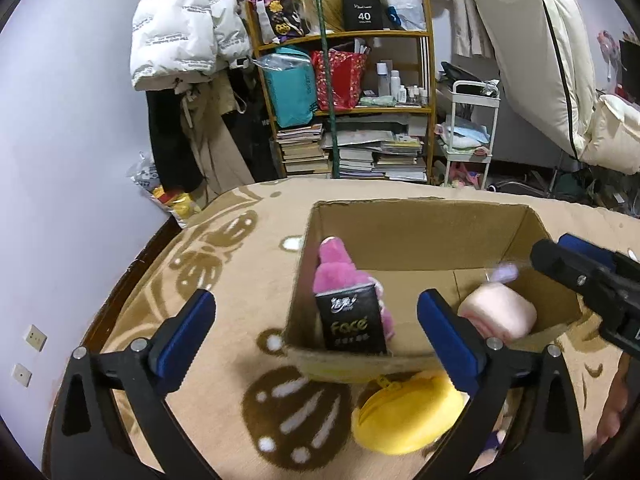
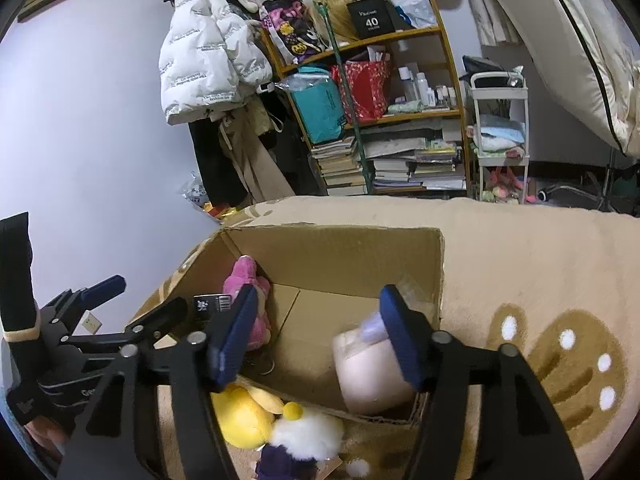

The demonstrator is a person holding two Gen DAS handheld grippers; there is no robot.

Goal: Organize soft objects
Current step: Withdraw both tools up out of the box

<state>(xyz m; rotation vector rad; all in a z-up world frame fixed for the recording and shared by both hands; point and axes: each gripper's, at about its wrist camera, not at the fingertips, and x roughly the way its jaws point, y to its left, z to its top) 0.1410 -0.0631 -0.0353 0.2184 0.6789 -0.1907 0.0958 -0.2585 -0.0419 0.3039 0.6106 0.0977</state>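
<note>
An open cardboard box (image 1: pixel 420 240) (image 2: pixel 332 248) stands on a tan patterned blanket. Inside it are a pink plush toy (image 1: pixel 340 272) (image 2: pixel 246 276), a black tissue pack (image 1: pixel 352 320) and a pale pink roll-shaped plush (image 1: pixel 500 314) (image 2: pixel 372 372). My left gripper (image 1: pixel 316 332) is open and empty, in front of the box's near wall. My right gripper (image 2: pixel 316 328) is open over the box's near edge, just above the pale pink plush; it also shows in the left wrist view (image 1: pixel 580 276). A yellow plush (image 1: pixel 404 412) (image 2: pixel 244 412) lies outside the box, beside a white and purple plush (image 2: pixel 304 436).
The blanket (image 2: pixel 540 264) covers a surface with a dark wooden edge (image 1: pixel 132 264) at the left. Behind stand a cluttered wooden shelf (image 1: pixel 352 80) with books and bags, hanging coats (image 1: pixel 180 28), a white cart (image 1: pixel 468 128) and bedding (image 1: pixel 560 60).
</note>
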